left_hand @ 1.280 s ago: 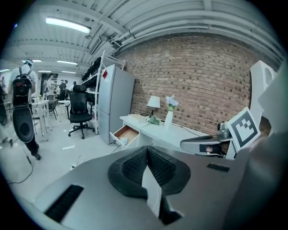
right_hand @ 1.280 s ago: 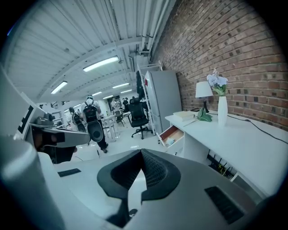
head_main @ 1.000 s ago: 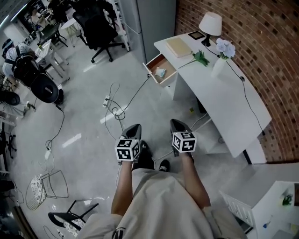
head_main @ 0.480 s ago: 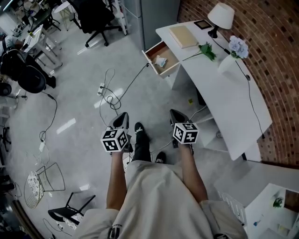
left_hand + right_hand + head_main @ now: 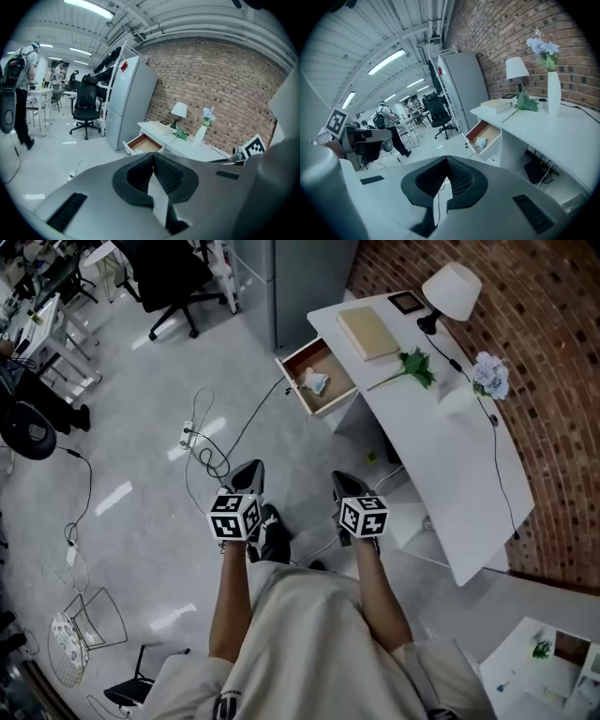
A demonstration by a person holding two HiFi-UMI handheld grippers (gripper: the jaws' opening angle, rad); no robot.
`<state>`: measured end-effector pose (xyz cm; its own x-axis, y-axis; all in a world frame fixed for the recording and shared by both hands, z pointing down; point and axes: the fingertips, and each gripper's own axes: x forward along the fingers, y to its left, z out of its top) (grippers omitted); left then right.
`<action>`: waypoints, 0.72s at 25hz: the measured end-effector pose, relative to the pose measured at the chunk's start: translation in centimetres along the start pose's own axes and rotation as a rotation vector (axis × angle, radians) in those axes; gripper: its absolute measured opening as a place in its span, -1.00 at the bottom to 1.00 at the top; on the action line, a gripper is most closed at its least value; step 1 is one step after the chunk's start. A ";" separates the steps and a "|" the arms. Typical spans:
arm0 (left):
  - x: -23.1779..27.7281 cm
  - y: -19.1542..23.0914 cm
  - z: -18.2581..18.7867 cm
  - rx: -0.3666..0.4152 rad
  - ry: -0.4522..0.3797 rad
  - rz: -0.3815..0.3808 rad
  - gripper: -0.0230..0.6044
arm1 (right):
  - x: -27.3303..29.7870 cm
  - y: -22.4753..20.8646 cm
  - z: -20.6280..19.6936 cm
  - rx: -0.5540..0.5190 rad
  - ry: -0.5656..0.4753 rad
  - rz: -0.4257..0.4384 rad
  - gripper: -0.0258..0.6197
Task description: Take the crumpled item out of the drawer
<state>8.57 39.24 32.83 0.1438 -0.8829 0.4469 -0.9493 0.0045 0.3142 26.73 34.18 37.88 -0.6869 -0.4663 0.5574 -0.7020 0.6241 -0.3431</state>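
The person stands on the grey floor, well apart from the white desk, with 1 gripper in each hand. The left gripper is clenched on nothing: in the left gripper view its 2 jaws meet at the tips, with only open room beyond them. The right gripper is likewise clenched and empty, its jaws pressed together in the right gripper view. The 2 grippers are held side by side and apart from each other, pointing ahead and somewhat down, and a black shoe shows on the floor between them.

The drawer stands pulled out to the left from the far end of the desk. The crumpled item, pale and whitish, lies inside it on the brown bottom, about in the middle. It is far from both grippers and neither touches it.

On the desk top a book lies just right of the drawer. A lamp with a white shade stands at the far right corner. A green sprig lies nearer, and a white vase with pale blue flowers stands right of it. A brick wall runs along the right of the desk.

A grey fridge stands beyond the drawer, and a black chair stands to the left of the fridge. Cables loop on the floor between the drawer and the left gripper.
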 end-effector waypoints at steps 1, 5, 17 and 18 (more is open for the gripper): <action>0.9 0.5 0.7 0.011 0.005 -0.013 -0.87 | 1.0 0.1 0.7 0.003 0.002 -0.004 -0.84; 3.6 2.6 3.1 0.004 0.013 -0.069 -0.87 | 4.5 0.7 2.5 0.011 0.023 -0.014 -0.84; 6.8 11.8 7.1 -0.042 0.022 -0.113 -0.87 | 10.8 0.9 6.7 0.128 -0.035 -0.091 -0.84; 6.7 12.6 7.4 -0.047 0.017 -0.106 -0.88 | 11.1 0.8 6.9 0.122 -0.034 -0.102 -0.84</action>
<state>-4.53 29.93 33.58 0.2480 -0.8717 0.4227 -0.9145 -0.0666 0.3992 17.22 25.20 38.59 -0.6154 -0.5458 0.5687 -0.7847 0.4922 -0.3767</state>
